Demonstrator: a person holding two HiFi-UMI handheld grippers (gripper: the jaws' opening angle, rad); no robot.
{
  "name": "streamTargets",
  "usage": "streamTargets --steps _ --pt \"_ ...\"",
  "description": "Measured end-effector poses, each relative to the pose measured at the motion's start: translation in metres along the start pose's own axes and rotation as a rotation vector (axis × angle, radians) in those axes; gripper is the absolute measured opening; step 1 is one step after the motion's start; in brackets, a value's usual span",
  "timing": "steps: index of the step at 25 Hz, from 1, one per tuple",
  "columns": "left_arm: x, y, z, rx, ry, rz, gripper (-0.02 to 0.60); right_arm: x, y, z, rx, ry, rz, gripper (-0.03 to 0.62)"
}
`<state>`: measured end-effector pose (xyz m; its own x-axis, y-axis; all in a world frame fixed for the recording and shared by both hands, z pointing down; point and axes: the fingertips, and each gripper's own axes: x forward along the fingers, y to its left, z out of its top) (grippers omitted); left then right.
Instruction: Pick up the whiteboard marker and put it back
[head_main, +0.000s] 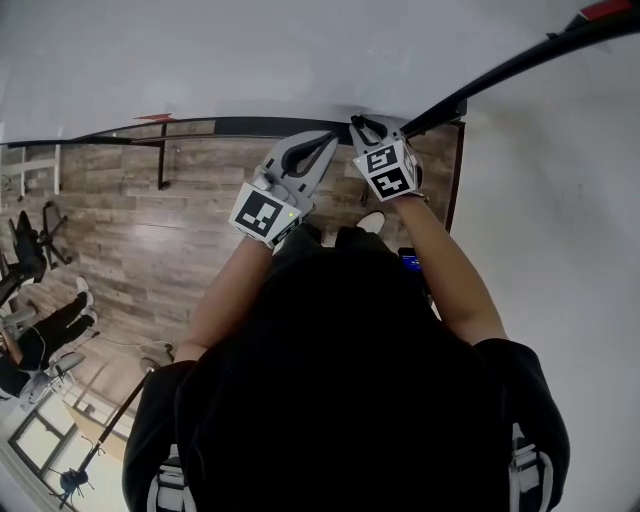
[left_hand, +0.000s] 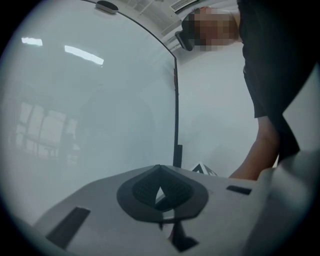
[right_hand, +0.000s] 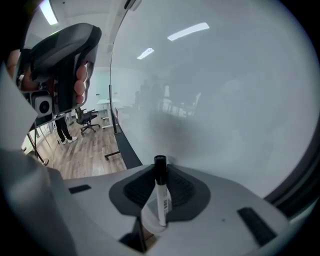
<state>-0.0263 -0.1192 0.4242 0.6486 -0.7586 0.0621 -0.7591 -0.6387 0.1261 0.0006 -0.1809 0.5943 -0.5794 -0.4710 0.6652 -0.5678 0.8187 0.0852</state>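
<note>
The whiteboard marker (right_hand: 161, 192), white with a black cap, stands cap-up between the pads of my right gripper (right_hand: 160, 195), which is shut on it. Its cap points at the whiteboard (right_hand: 225, 100) just in front. In the head view the right gripper (head_main: 366, 127) is at the board's black bottom ledge (head_main: 250, 127), and the marker is hidden there. My left gripper (head_main: 318, 148) hovers close beside it on the left. Its jaws (left_hand: 160, 192) are shut with nothing between them, facing the whiteboard (left_hand: 90, 110) near its black right edge (left_hand: 176, 110).
A wood floor (head_main: 150, 240) lies below the board. Office chairs (head_main: 35, 240) and a seated person (head_main: 40, 345) are at the far left. A black stand leg (head_main: 160, 160) is under the ledge. White wall (head_main: 560, 200) runs right of the board.
</note>
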Motion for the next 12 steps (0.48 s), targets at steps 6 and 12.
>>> streamTargets --steps 6,12 --pt "-0.005 -0.002 0.007 -0.008 -0.011 -0.019 0.005 -0.009 0.001 0.008 -0.016 -0.033 -0.017 0.060" --pt "-0.010 -0.005 0.006 -0.024 0.006 -0.028 0.003 -0.027 0.001 0.020 0.025 -0.103 -0.020 0.060"
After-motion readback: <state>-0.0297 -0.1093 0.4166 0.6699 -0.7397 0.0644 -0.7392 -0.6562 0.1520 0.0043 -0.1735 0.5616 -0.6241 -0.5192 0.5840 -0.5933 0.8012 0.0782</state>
